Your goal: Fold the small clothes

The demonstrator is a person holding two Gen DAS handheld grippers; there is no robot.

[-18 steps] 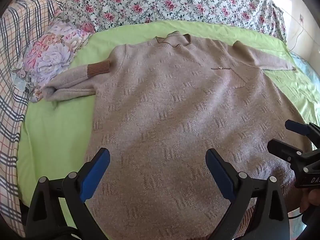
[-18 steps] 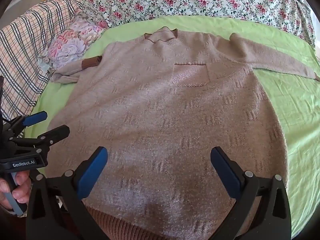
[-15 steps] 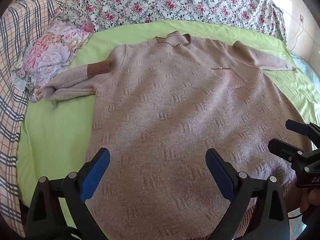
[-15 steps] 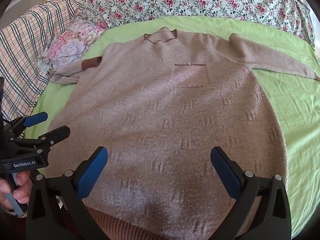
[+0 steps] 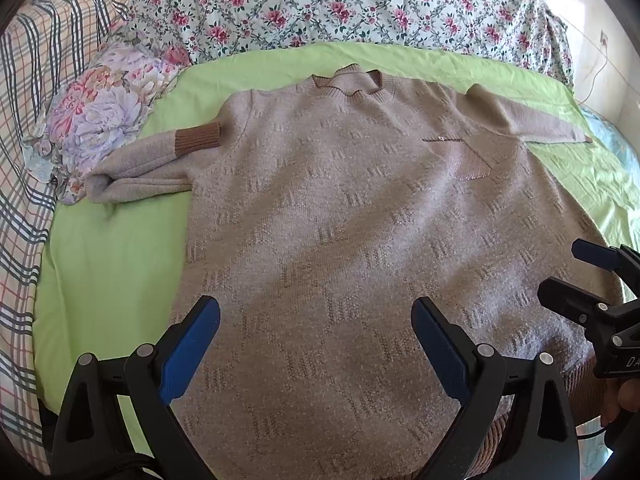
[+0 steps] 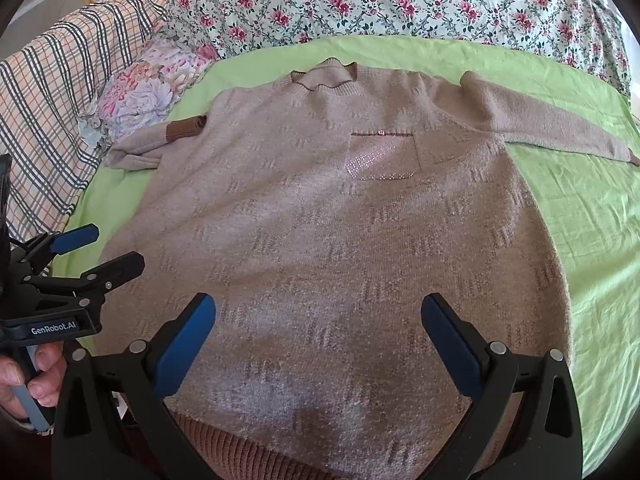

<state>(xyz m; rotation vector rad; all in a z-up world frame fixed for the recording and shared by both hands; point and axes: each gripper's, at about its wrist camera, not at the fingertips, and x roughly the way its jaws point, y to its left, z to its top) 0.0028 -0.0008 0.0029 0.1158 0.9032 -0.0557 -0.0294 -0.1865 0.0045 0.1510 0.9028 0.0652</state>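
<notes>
A beige knitted sweater (image 5: 340, 220) (image 6: 320, 220) lies flat, front up, on a green sheet (image 5: 108, 264) (image 6: 592, 240), collar at the far side. Its left sleeve is folded back on itself, brown cuff (image 5: 198, 140) (image 6: 184, 128) near the shoulder. The right sleeve (image 6: 540, 124) stretches out to the right. A chest pocket (image 6: 380, 156) sparkles. My left gripper (image 5: 316, 320) hovers open above the lower hem area, nothing between its blue pads. My right gripper (image 6: 318, 316) is likewise open over the lower body. Each gripper also shows at the edge of the other's view.
A floral quilt (image 5: 340, 4) is piled along the far side of the bed. A plaid blanket (image 5: 28, 120) and a flowered pillow (image 5: 104, 112) lie at the left. A hand (image 6: 24, 376) holds the left gripper's handle. A white cable (image 5: 596, 76) hangs at the far right.
</notes>
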